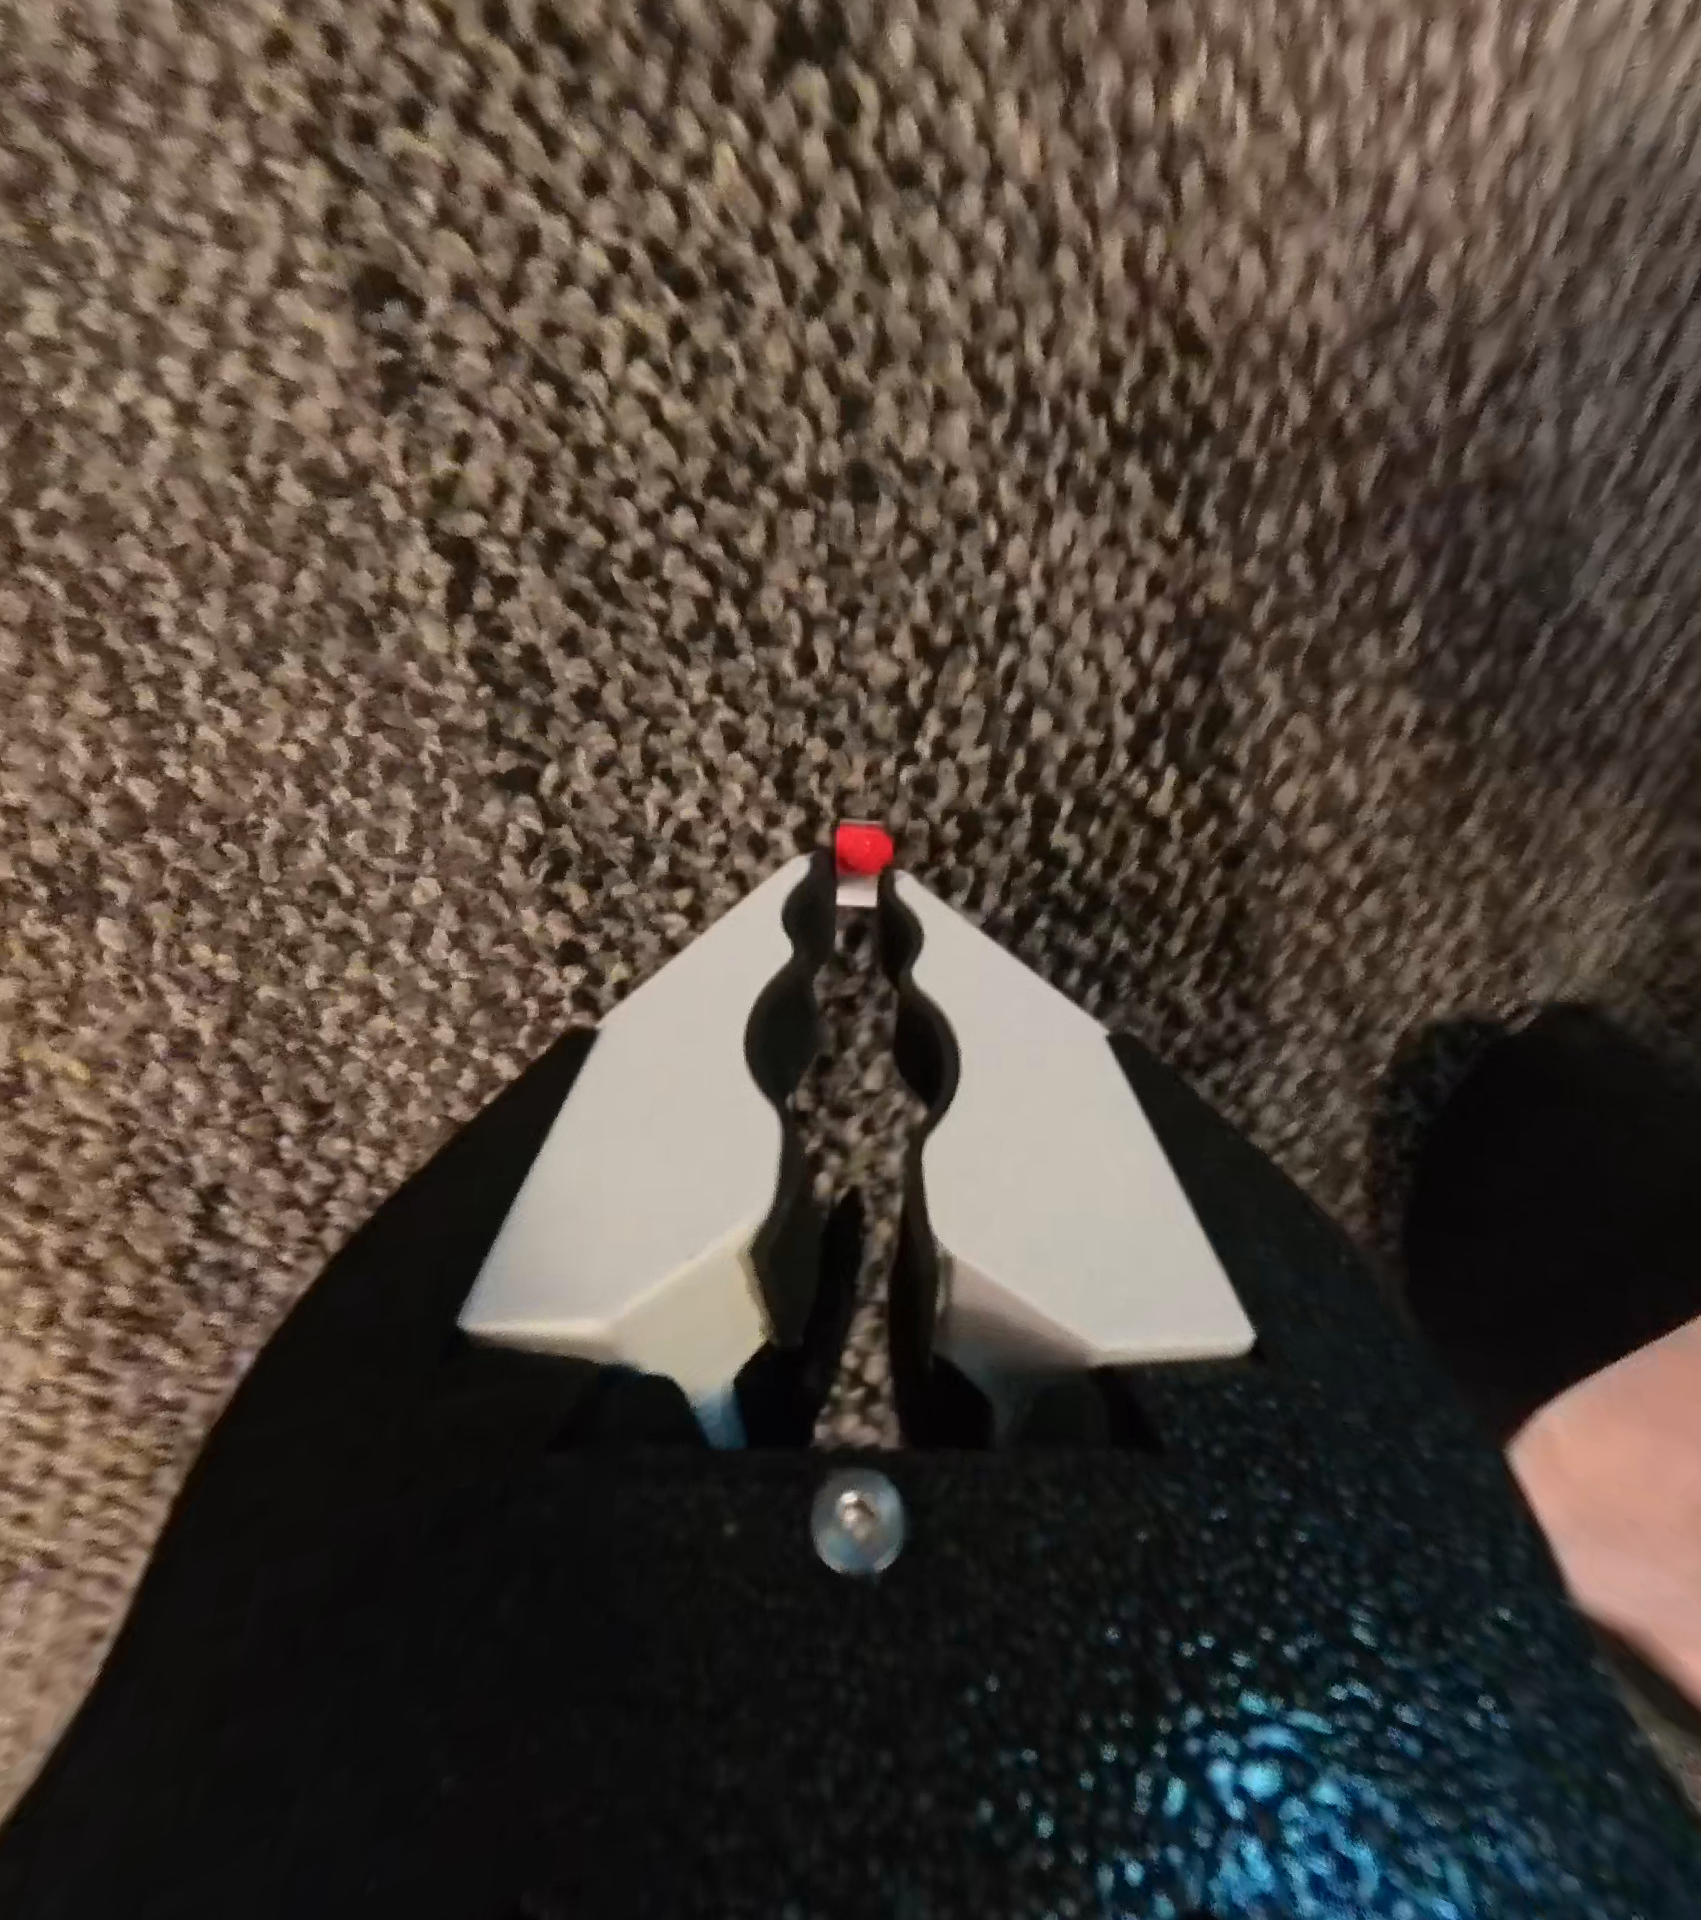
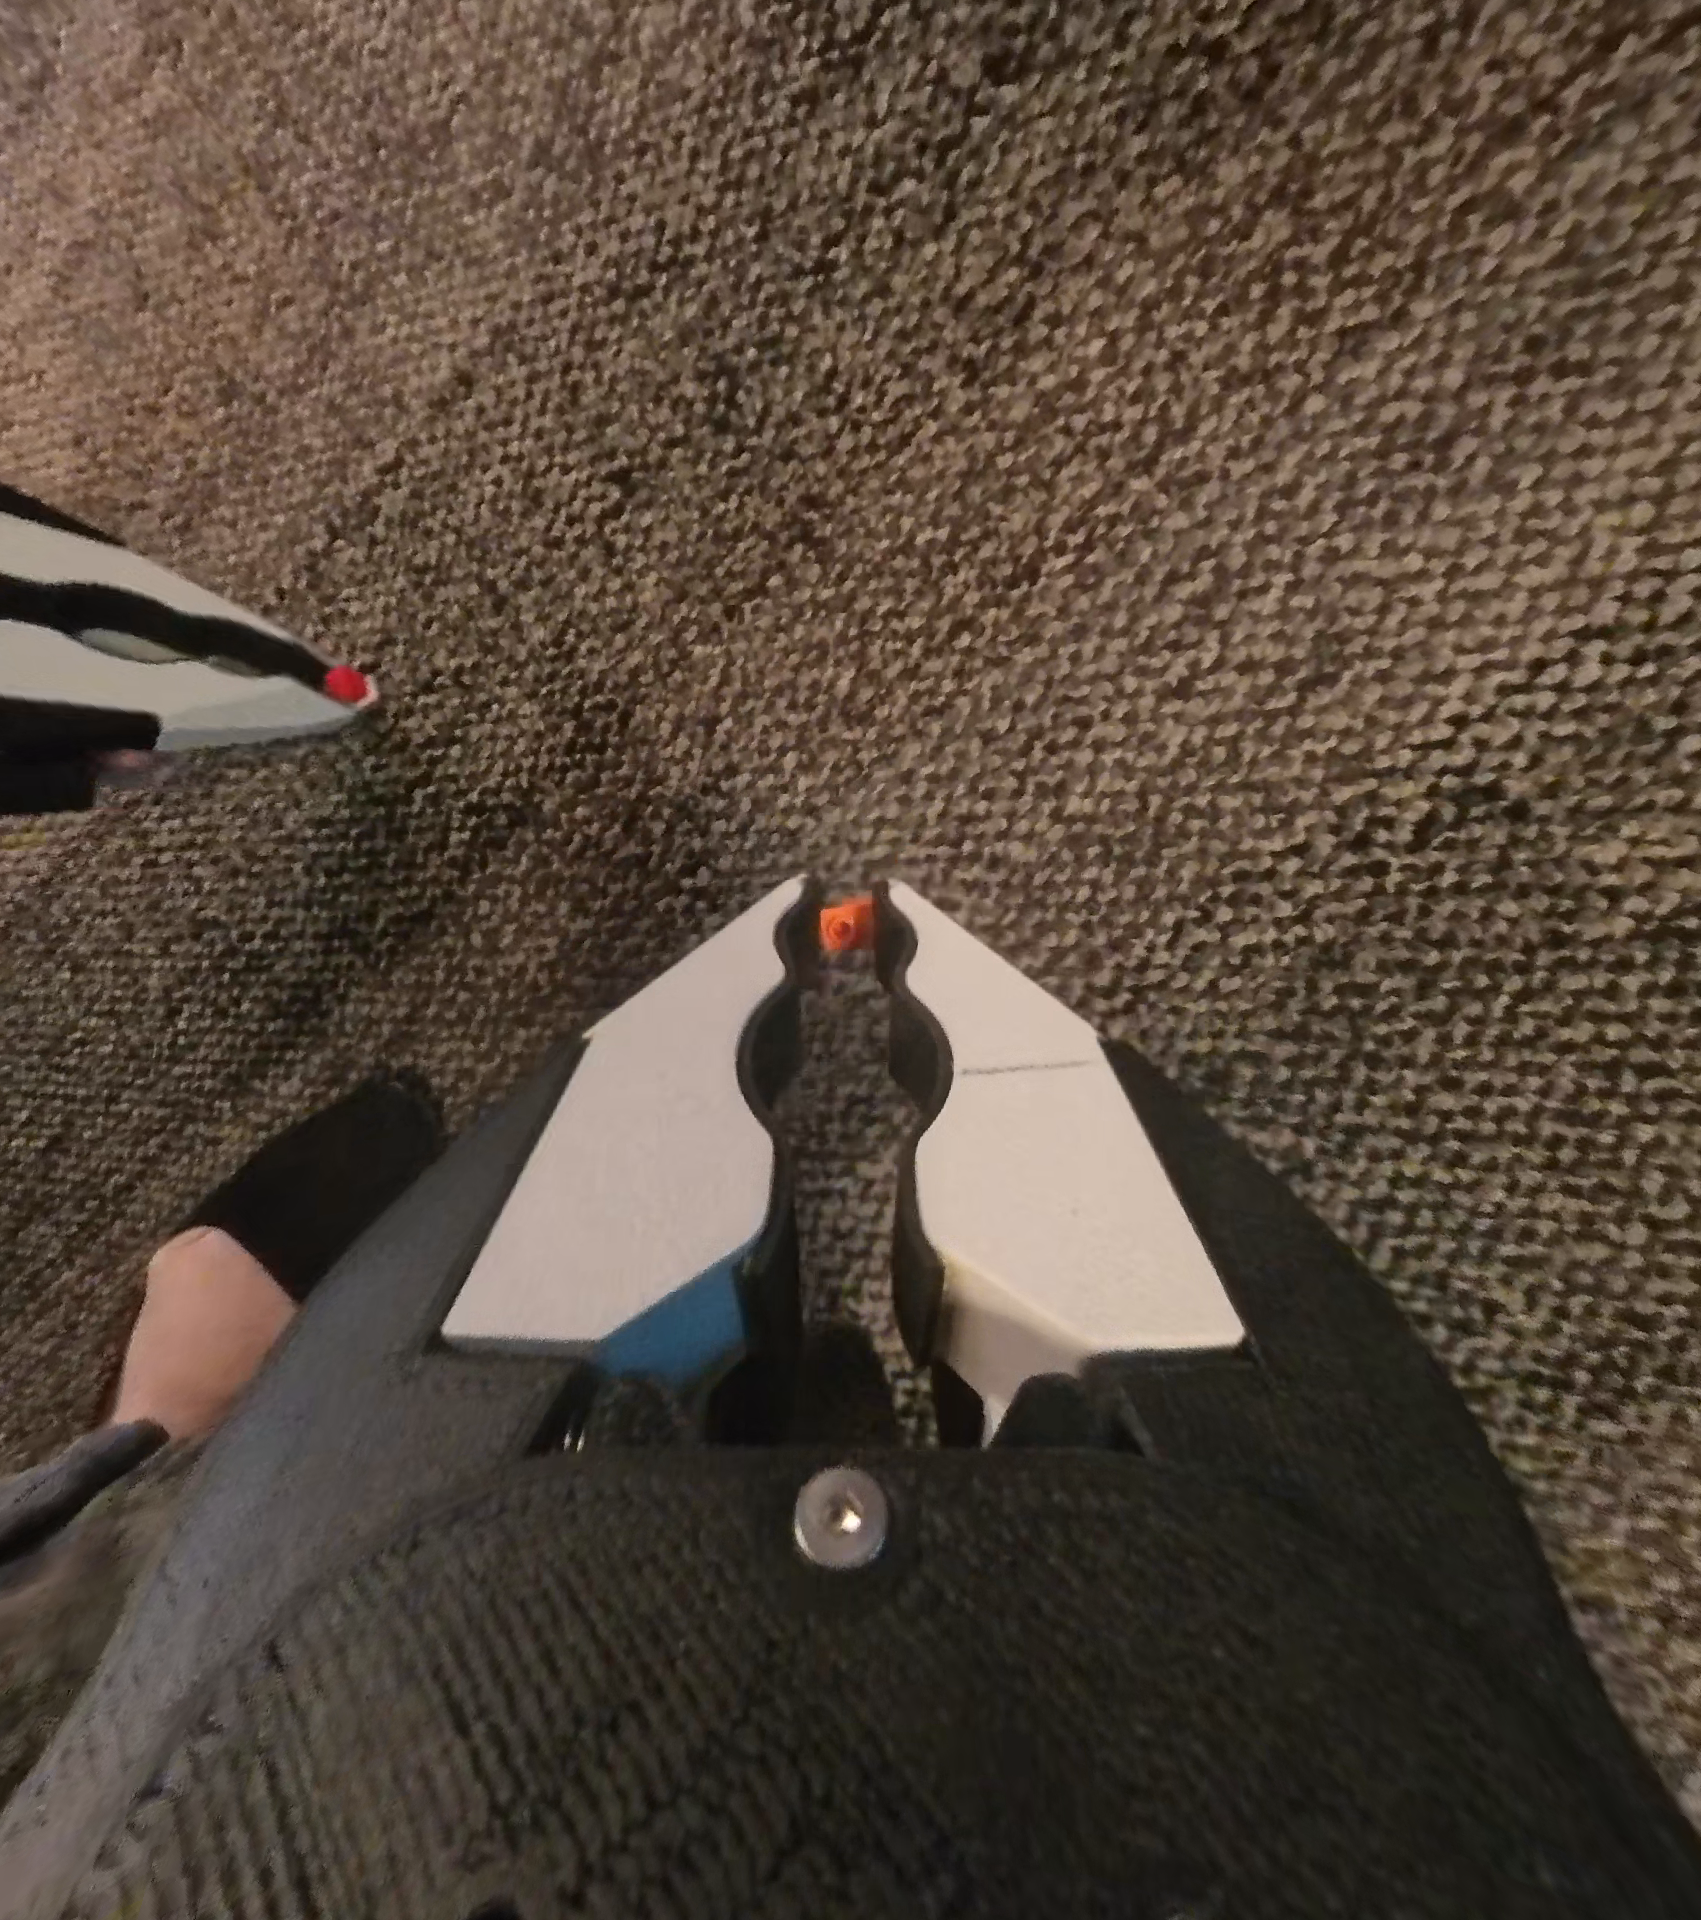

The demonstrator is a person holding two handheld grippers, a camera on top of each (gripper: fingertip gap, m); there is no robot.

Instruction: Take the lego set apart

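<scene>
My left gripper (image 1: 858, 878) is shut on a tiny lego piece, red on top (image 1: 862, 847) with a white part (image 1: 856, 891) under it, held at the fingertips above the carpet. My right gripper (image 2: 846, 914) is shut on a small orange lego piece (image 2: 846, 924) at its fingertips. The two pieces are apart. In the right wrist view the left gripper (image 2: 347, 691) shows at the far left edge, lying sideways, with the red piece (image 2: 345, 683) at its tip.
Speckled brown-grey carpet (image 1: 825, 416) fills both views. A person's foot in a black sock (image 1: 1573, 1195) lies at the right of the left wrist view. It also shows in the right wrist view (image 2: 306, 1174), lower left, beside my right gripper.
</scene>
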